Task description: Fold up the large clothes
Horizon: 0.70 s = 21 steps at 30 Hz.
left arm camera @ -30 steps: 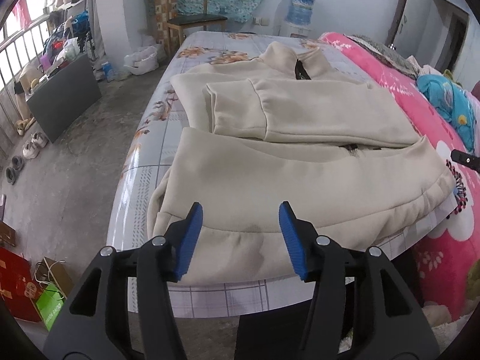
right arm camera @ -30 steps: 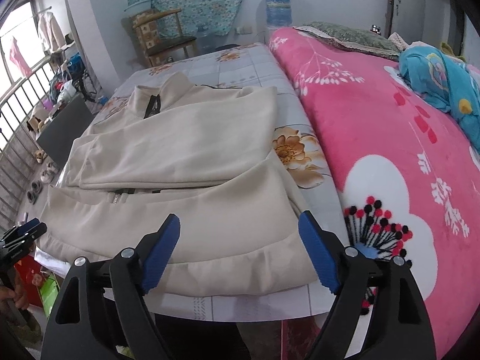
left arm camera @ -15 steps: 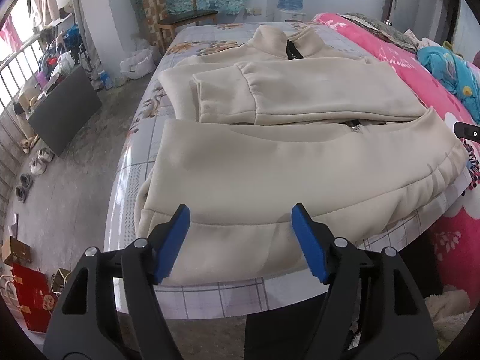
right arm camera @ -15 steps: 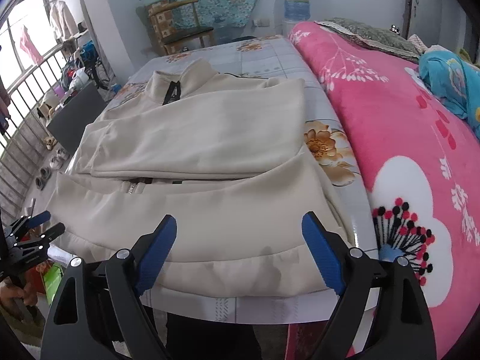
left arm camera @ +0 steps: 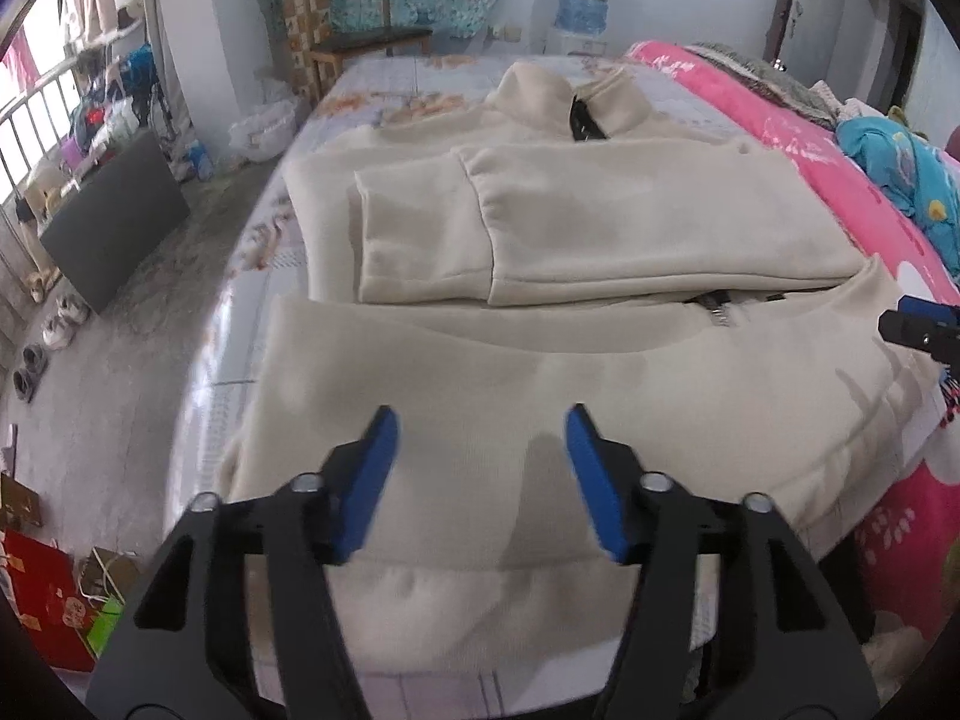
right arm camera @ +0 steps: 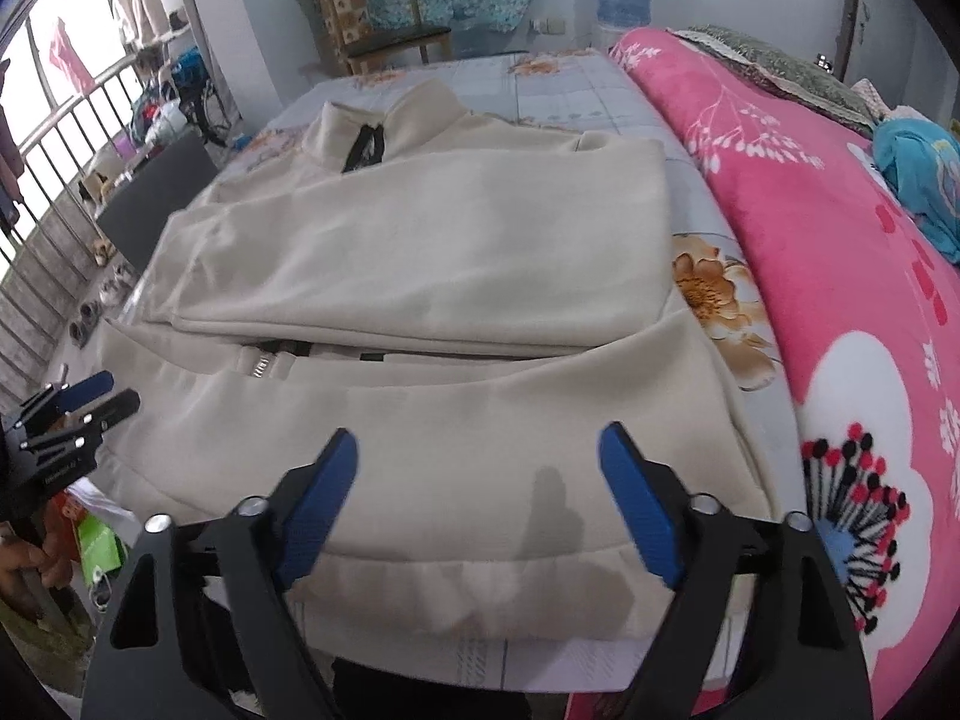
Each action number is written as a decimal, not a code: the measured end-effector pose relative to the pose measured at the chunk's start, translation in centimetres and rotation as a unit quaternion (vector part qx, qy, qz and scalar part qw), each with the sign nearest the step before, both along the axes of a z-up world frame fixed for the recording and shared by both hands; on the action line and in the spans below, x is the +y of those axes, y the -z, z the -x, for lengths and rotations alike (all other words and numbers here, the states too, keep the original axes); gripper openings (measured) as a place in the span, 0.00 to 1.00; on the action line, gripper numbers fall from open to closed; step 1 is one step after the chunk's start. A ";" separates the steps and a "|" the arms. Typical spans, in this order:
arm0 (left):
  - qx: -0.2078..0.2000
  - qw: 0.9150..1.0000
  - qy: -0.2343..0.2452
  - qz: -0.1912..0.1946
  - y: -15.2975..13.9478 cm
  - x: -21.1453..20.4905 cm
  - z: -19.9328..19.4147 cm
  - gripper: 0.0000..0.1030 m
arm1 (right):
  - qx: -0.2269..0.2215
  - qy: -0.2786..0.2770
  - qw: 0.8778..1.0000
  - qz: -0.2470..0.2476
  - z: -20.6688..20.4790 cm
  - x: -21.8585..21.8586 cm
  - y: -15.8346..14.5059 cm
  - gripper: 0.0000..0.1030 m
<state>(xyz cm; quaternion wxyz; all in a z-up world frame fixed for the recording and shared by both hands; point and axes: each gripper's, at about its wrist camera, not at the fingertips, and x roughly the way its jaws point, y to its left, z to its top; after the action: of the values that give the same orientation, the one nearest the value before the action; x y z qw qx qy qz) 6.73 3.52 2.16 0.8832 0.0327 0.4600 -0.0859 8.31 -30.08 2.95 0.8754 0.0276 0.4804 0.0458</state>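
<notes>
Left wrist view
Left tool (left arm camera: pixel 480 468): we see both blue pads low in the centre of the frame, apart, with nothing pinched; its jaws have just been closing, and only cloth lies under the gap.
Jacket (left arm camera: pixel 540 360): a cream fleece jacket fills the middle of the frame, spread on the bed (left arm camera: pixel 384 69), collar toward the top, sleeves already folded across the chest.
Hem (left arm camera: pixel 456 594): the ribbed band sits at the bottom centre, just below the pads, at the bed's near edge.
Handling: we judge the fleece thick, soft and limp, light for its bulk and not slippery; it will sag between two holds.

Right wrist view
Right tool (right arm camera: pixel 477 492): pads low in the centre, wider apart than the left pair, released; its jaws have also just been closing, with cloth beneath them, not gripped.
Jacket place: centre of the frame, with the pink blanket (right arm camera: pixel 810 210) along the right.
Left tool here: at the left edge, over the jacket's lower left corner.
Where to hold: we would pinch the hem band near each lower corner, taking both layers, so that the bottom lifts evenly.
</notes>
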 end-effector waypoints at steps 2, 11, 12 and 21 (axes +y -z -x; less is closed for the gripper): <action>0.001 1.000 -0.004 -0.018 0.7 -0.4 -0.4 0.43 | 0.015 0.009 1.000 0.020 -0.6 0.2 1.0 0.58; -0.047 0.996 0.021 -0.067 0.7 -2.5 0.1 0.01 | 0.035 0.019 0.999 0.024 -1.1 0.2 2.7 0.03; -0.056 0.997 0.018 -0.059 -0.2 -2.2 0.3 0.01 | 0.029 0.023 0.999 0.018 -1.0 0.1 2.3 0.03; -0.091 0.995 -0.003 -0.040 -0.8 -1.5 -1.2 0.01 | -0.023 0.042 0.999 0.000 -1.8 -0.2 0.7 0.03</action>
<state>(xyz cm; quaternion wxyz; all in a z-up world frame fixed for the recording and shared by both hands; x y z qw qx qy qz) 7.92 2.05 2.92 0.9195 0.0744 0.3813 -0.0609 10.12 -30.31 2.27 0.8876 0.0467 0.4582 0.0101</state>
